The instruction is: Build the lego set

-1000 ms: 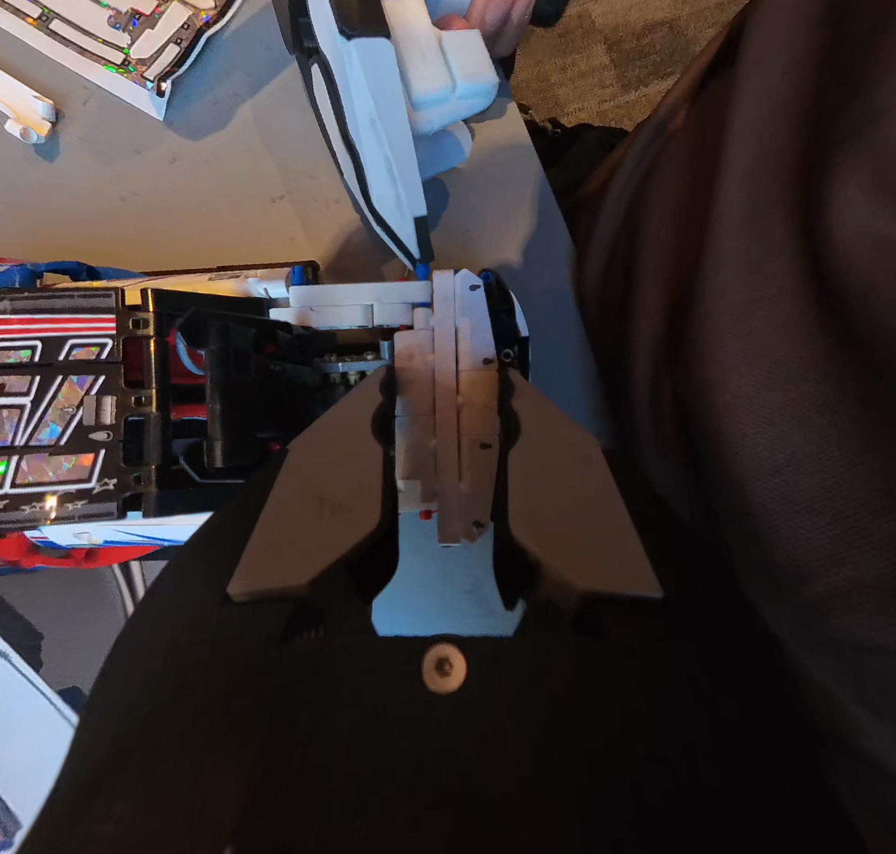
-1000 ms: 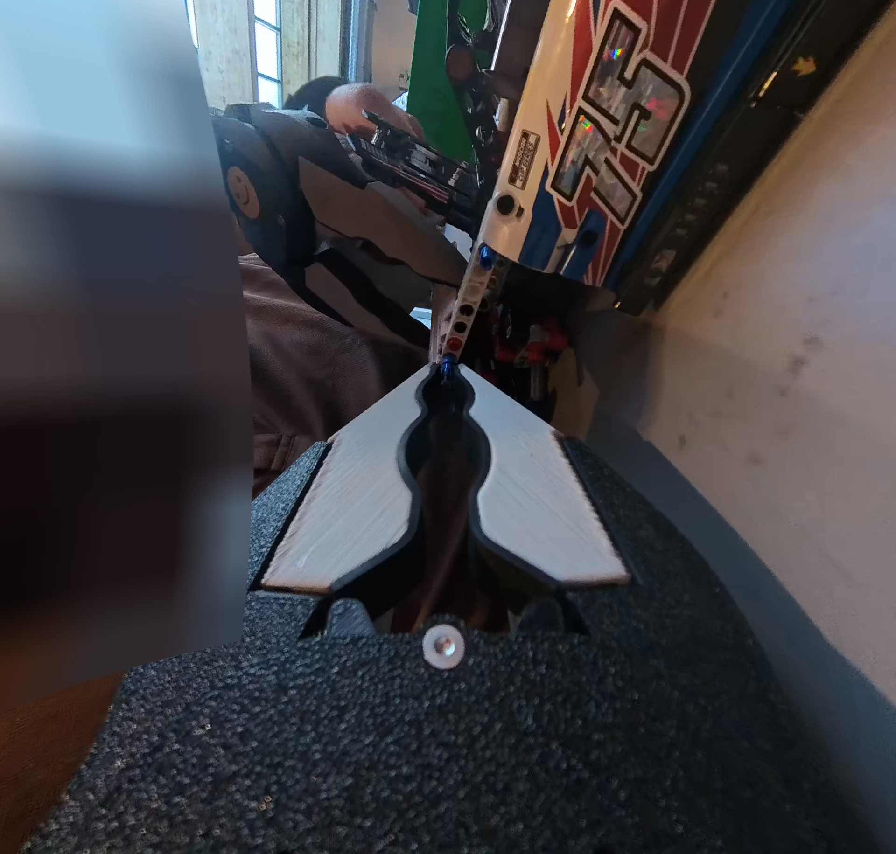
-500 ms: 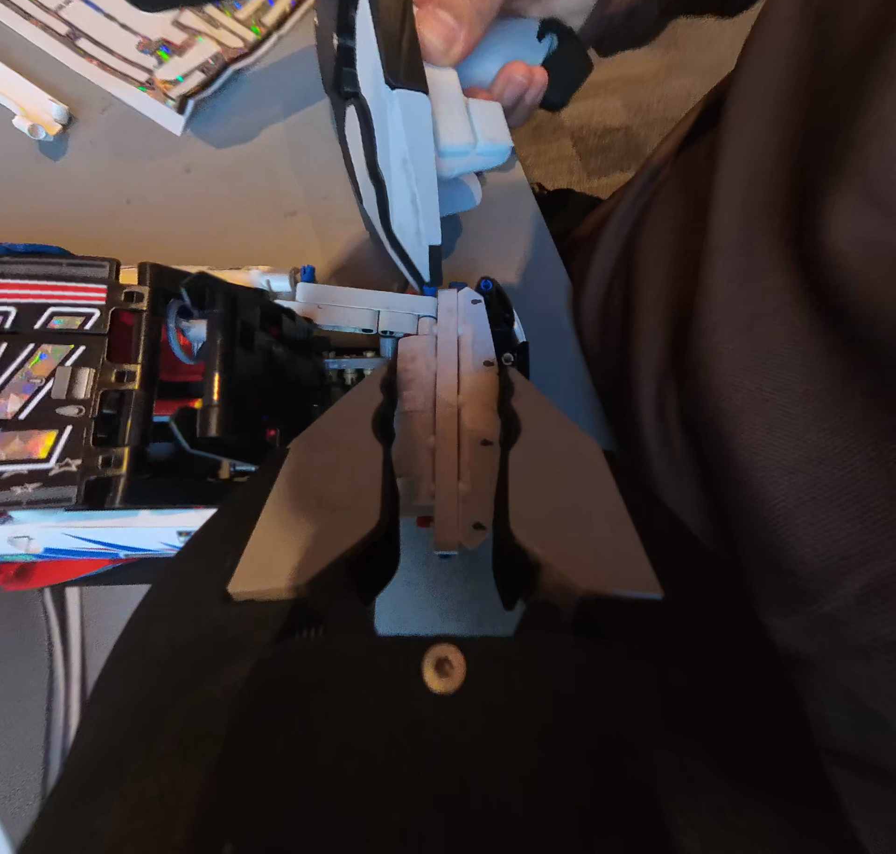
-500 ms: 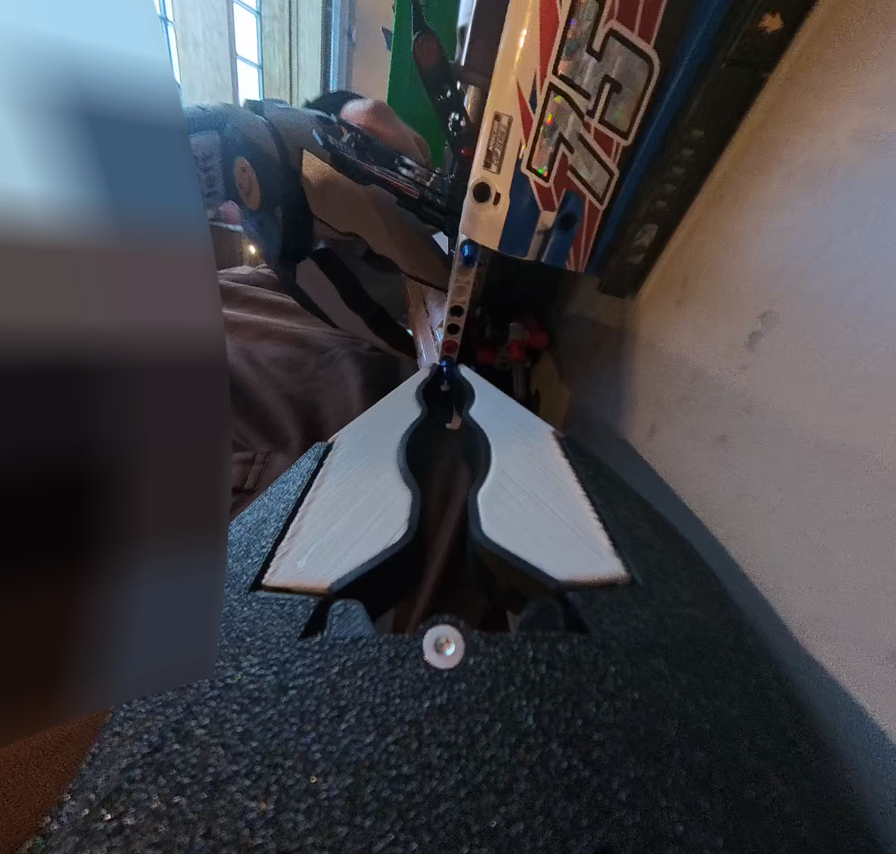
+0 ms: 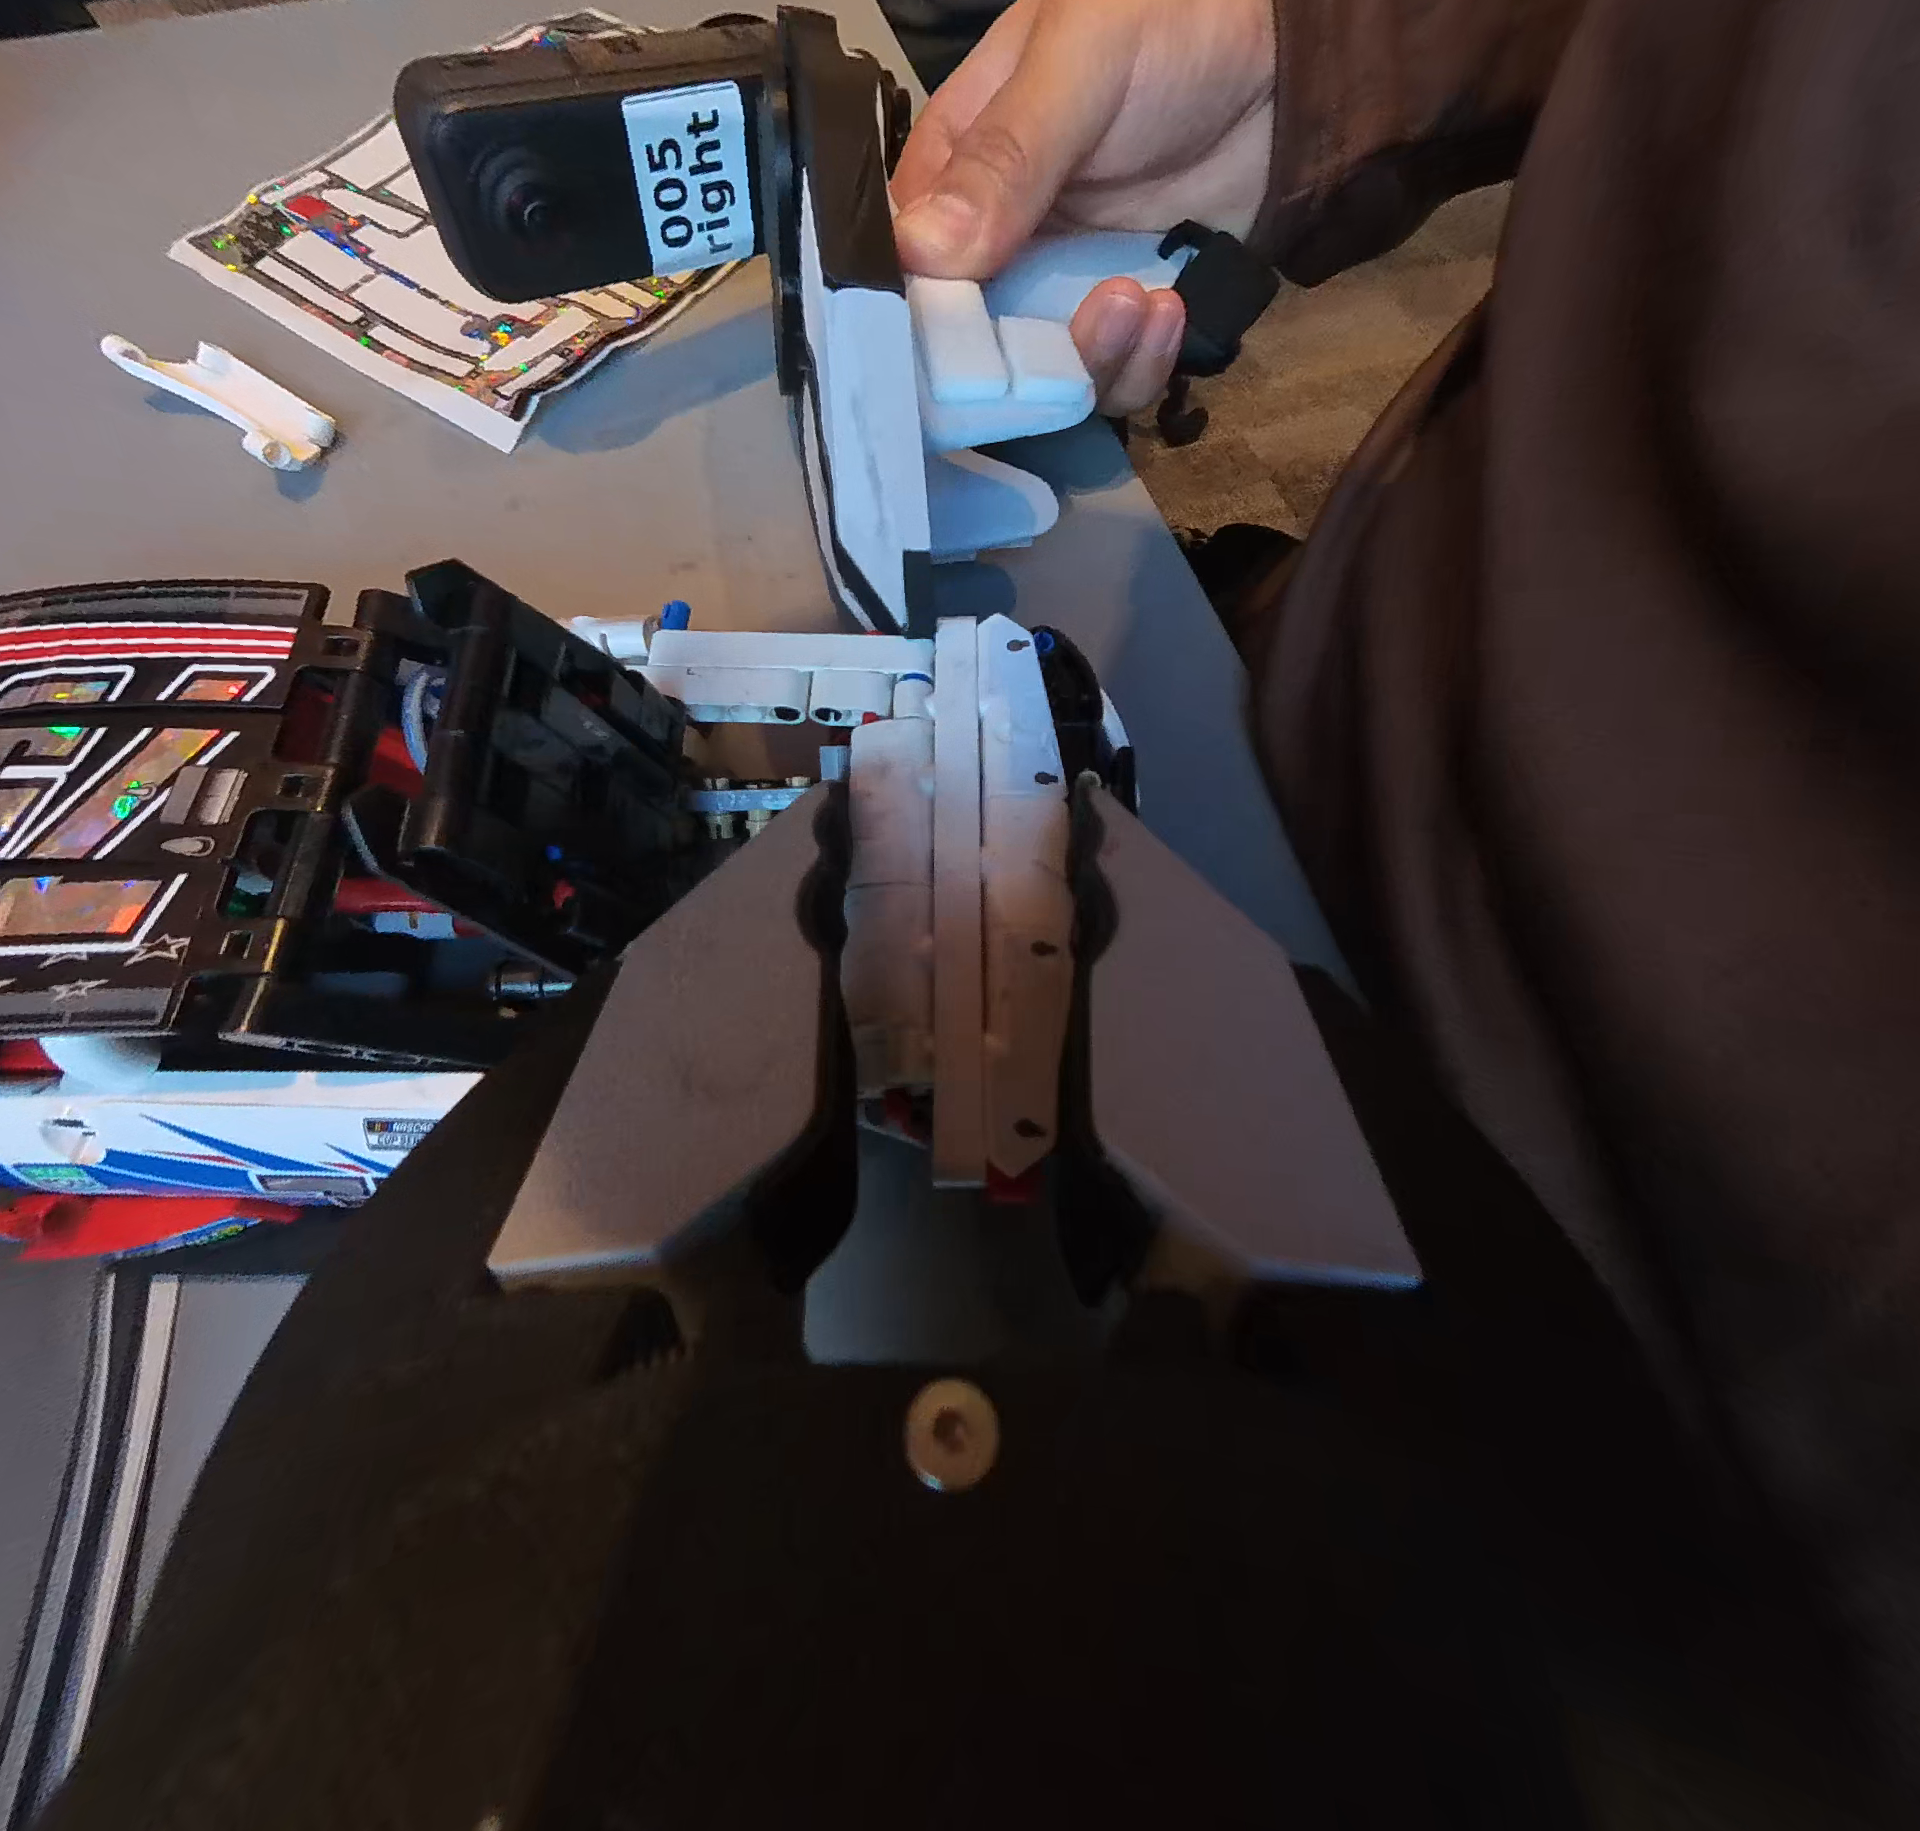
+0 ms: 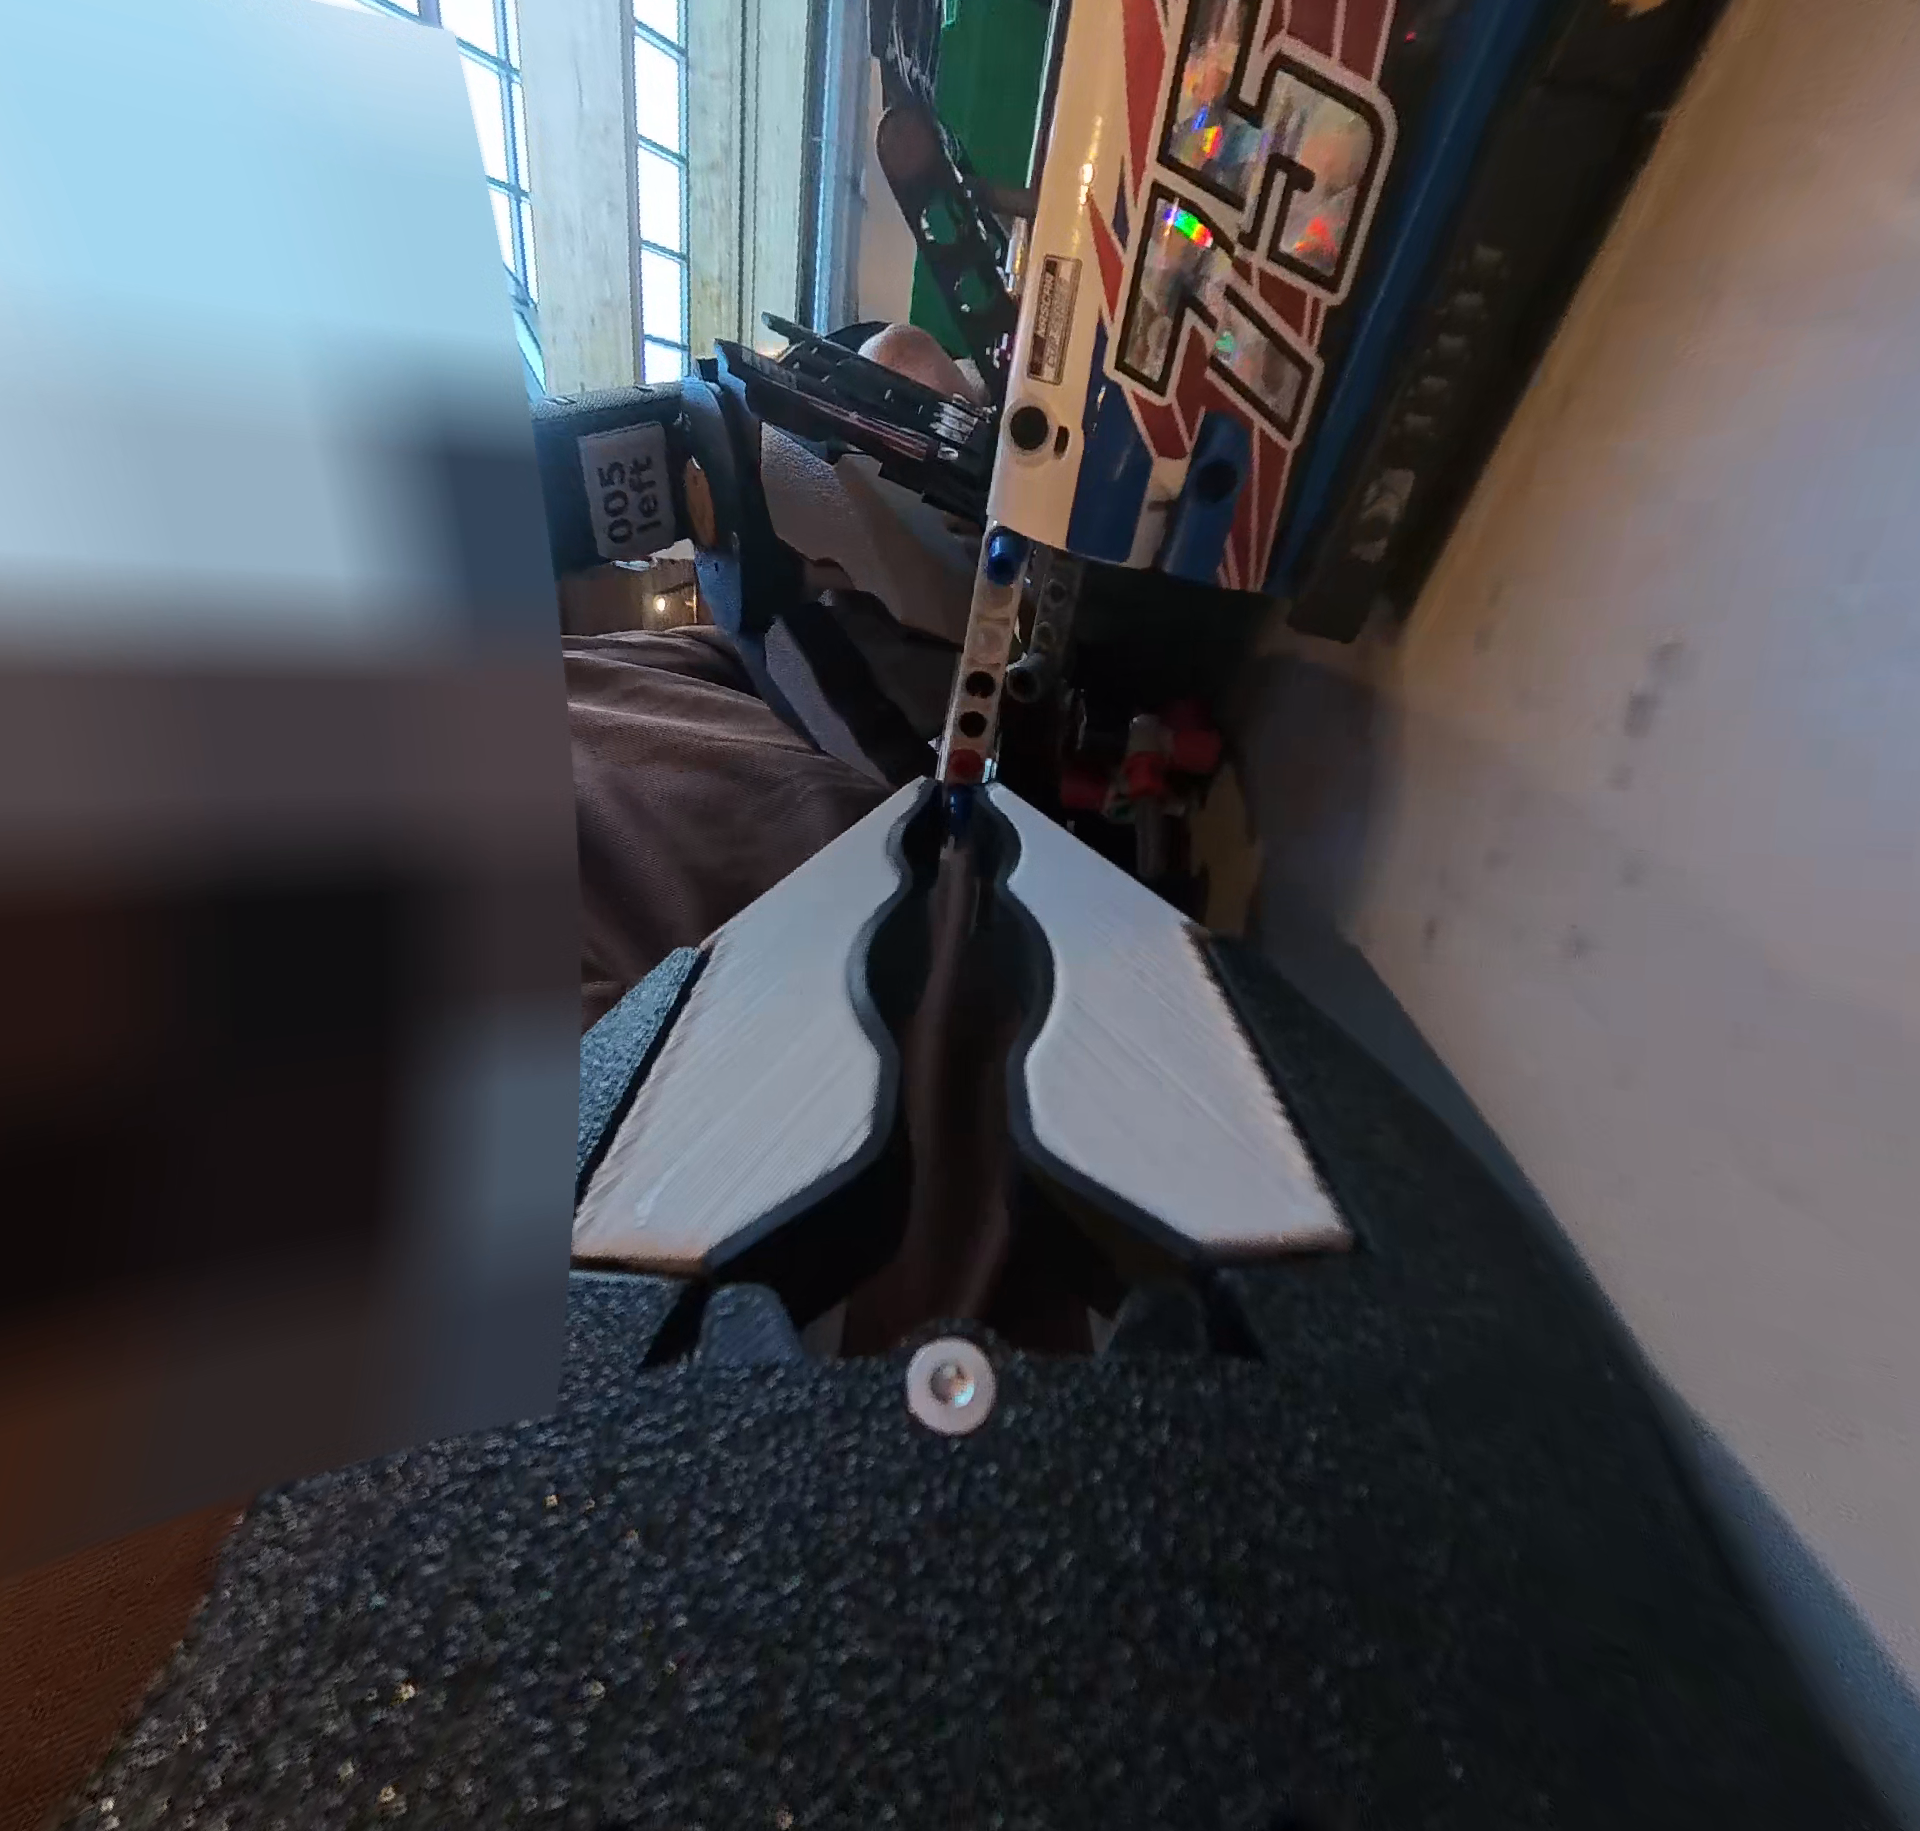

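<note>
The lego car point(image 5: 260, 846), black, white, red and blue with shiny stickers, lies on the grey table point(image 5: 623, 503). My left gripper point(image 5: 956, 794) is shut on the car's white end panels point(image 5: 977, 908). A white beam point(image 5: 779, 669) runs along the car's far side to that end. My right gripper point(image 5: 883, 618) comes down from above with its tips at the beam's end. In the right wrist view my right gripper point(image 6: 958, 807) is pinched on a blue pin point(image 6: 960, 813) at the end of the holed white beam point(image 6: 982, 680), with the car body point(image 6: 1195, 275) beyond.
A loose white lego piece point(image 5: 218, 399) and a sticker sheet point(image 5: 395, 316) lie on the far table. The table edge point(image 5: 1195, 586) runs just right of the car's end. A person's brown sleeve point(image 5: 1610, 846) fills the right side. Only a small space, under 4 cm, lies between the two pairs of fingers.
The right gripper has tilted so its camera body now shows in the left wrist view; its tips stay at the beam's end. The left gripper keeps its hold on the white end.
</note>
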Available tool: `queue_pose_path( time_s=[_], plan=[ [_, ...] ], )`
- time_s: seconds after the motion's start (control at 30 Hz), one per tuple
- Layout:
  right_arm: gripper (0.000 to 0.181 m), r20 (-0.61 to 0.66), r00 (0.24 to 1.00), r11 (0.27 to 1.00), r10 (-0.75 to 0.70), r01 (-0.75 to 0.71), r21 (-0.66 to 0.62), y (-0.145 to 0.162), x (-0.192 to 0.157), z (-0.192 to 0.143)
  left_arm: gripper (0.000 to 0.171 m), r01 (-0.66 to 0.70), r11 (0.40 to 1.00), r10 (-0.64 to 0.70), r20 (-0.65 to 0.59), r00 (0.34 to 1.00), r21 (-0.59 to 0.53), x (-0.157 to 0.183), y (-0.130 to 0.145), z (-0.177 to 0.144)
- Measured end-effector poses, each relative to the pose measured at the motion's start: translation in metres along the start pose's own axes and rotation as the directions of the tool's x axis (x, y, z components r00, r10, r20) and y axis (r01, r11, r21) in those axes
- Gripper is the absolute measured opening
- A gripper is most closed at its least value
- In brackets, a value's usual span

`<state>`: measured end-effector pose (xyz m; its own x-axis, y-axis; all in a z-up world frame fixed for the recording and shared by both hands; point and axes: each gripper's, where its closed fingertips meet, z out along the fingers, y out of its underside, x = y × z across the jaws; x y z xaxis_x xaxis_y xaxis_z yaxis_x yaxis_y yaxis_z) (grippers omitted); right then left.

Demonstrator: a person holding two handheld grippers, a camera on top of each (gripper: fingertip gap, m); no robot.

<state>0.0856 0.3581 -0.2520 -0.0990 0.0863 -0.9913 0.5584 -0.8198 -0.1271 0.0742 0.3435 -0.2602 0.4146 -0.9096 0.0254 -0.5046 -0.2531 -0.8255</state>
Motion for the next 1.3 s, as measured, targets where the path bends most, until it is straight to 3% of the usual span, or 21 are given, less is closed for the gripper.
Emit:
queue_pose_path(
  time_s=[0.03, 0.33, 0.5, 0.6, 0.67, 0.73, 0.87, 1.07, 1.3],
  plan=[
    [0.004, -0.001, 1.000, 1.000, 0.001, -0.001, 0.000, 0.000, 0.000, 0.000, 0.040, 0.001, 1.000, -0.001, 0.004, 1.000, 0.003, 0.000, 0.000, 0.000],
    [0.006, -0.139, 0.983, 0.992, -0.124, 0.122, -0.021, -0.001, 0.001, -0.008, 0.040, -0.004, 1.000, 0.004, -0.004, 1.000, 0.009, -0.002, -0.001, 0.002],
    [0.022, -0.184, 0.977, 0.994, -0.107, 0.106, -0.016, 0.000, 0.009, -0.019, 0.040, 0.008, 1.000, -0.008, -0.010, 1.000, 0.002, -0.002, -0.001, 0.003],
    [0.022, -0.193, 0.975, 0.994, -0.109, 0.108, -0.020, 0.002, 0.010, -0.023, 0.040, 0.029, 1.000, -0.029, -0.015, 0.999, -0.012, -0.002, -0.001, 0.003],
    [0.019, -0.168, 0.979, 0.993, -0.115, 0.113, -0.025, 0.001, 0.006, -0.021, 0.040, 0.047, 0.998, -0.048, -0.022, 0.999, -0.037, -0.002, -0.001, 0.004],
    [0.004, -0.138, 0.983, 0.992, -0.121, 0.118, -0.034, -0.001, 0.001, -0.017, 0.040, 0.045, 0.996, -0.046, -0.017, 0.999, -0.071, -0.003, -0.001, 0.005],
    [0.004, -0.130, 0.984, 0.992, -0.120, 0.115, -0.048, -0.001, 0.000, -0.017, 0.040, -0.010, 0.990, 0.009, -0.012, 1.000, -0.142, -0.004, -0.003, 0.006],
    [0.004, -0.065, 0.996, 0.998, -0.058, 0.057, -0.021, -0.002, -0.002, -0.019, 0.040, 0.012, 0.979, -0.023, -0.049, 0.999, -0.205, -0.003, -0.001, 0.006],
    [0.003, -0.050, 0.997, 0.999, -0.051, 0.051, -0.006, -0.004, -0.001, -0.019, 0.040, 0.029, 0.983, -0.035, -0.033, 0.999, -0.180, -0.005, -0.003, 0.008]
  ],
)
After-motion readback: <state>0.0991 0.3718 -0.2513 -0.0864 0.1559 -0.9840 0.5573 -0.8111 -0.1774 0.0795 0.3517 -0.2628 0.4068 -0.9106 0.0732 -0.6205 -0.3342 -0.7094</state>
